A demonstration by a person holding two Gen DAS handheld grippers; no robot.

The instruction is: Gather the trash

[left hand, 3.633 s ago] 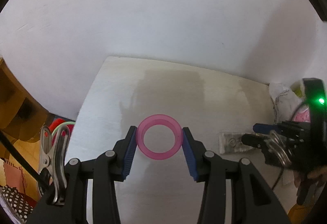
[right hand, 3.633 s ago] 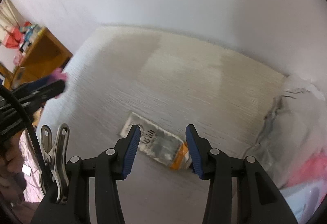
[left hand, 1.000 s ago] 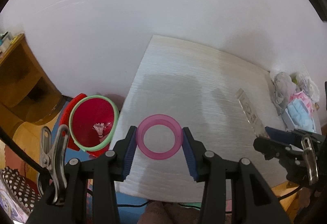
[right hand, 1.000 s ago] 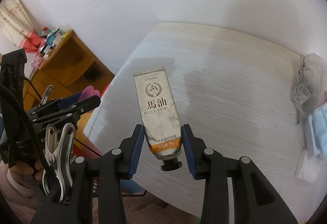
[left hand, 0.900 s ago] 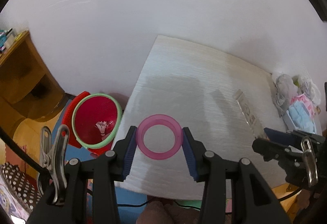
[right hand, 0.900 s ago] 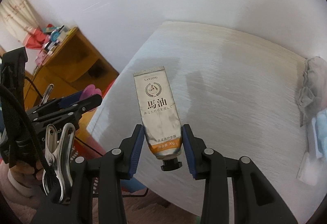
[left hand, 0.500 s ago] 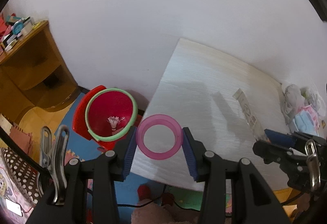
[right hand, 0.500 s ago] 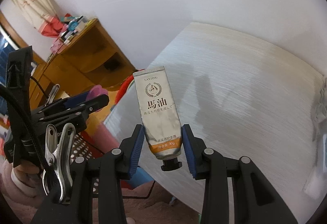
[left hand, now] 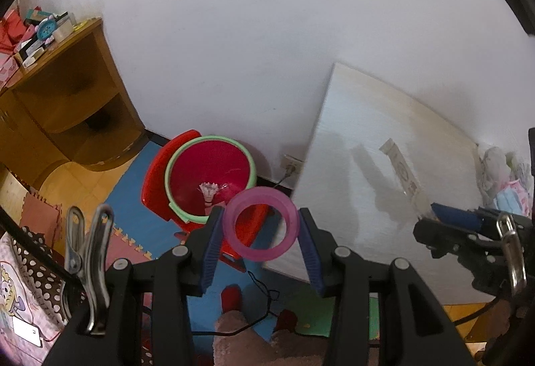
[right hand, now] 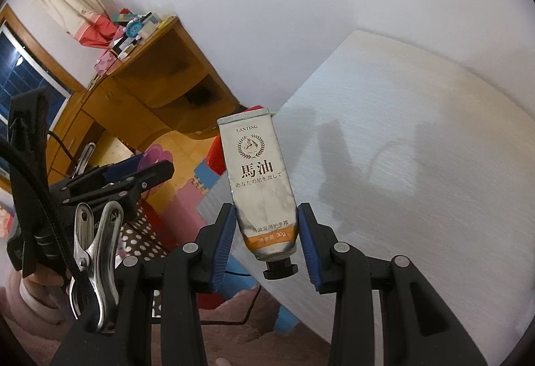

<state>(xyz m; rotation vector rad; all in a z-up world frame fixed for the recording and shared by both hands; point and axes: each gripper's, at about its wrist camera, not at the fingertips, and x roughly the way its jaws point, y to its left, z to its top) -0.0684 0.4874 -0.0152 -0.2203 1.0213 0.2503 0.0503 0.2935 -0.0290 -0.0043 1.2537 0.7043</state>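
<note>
The bin (left hand: 210, 178) stands on the floor against the wall, between the cabinet (left hand: 67, 105) on its left and the table (left hand: 384, 172) on its right. Small boxes (right hand: 127, 31) sit on top of the cabinet. Crumpled bags (left hand: 501, 178) lie at the table's far right end.

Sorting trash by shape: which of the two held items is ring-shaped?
The pink ring in the left claw; the right claw holds a flat silver tube with a black cap.
</note>
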